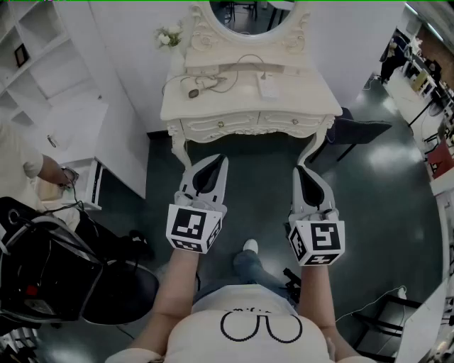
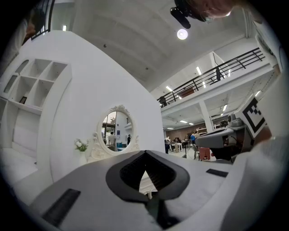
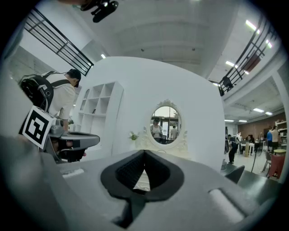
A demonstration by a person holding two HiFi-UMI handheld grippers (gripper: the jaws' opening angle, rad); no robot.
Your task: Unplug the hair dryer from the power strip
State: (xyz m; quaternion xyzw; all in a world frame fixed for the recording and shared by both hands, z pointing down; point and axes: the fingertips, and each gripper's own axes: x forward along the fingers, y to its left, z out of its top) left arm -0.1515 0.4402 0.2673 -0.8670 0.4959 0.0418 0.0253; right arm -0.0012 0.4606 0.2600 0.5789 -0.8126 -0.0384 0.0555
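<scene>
A white dressing table [image 1: 213,113] with an oval mirror [image 1: 245,14] stands straight ahead. A long white power strip [image 1: 237,68] lies along the back of its top, with a thin cable [image 1: 248,58] looping over it. A small beige object that may be the hair dryer [image 1: 194,91] lies at the left of the tabletop; it is too small to tell. My left gripper [image 1: 221,162] and right gripper [image 1: 299,171] hover side by side above the dark floor, short of the table's front edge. Both are shut and empty. The left gripper view [image 2: 145,153] and right gripper view [image 3: 144,153] show closed jaws pointing at the mirror.
A flat white box [image 1: 269,86] and a small flower bunch [image 1: 169,35] also sit on the tabletop. White shelving [image 1: 50,64] stands at the left, with a person's hand [image 1: 65,174] and a black chair [image 1: 50,269] below it. A dark seat [image 1: 358,131] sits right of the table.
</scene>
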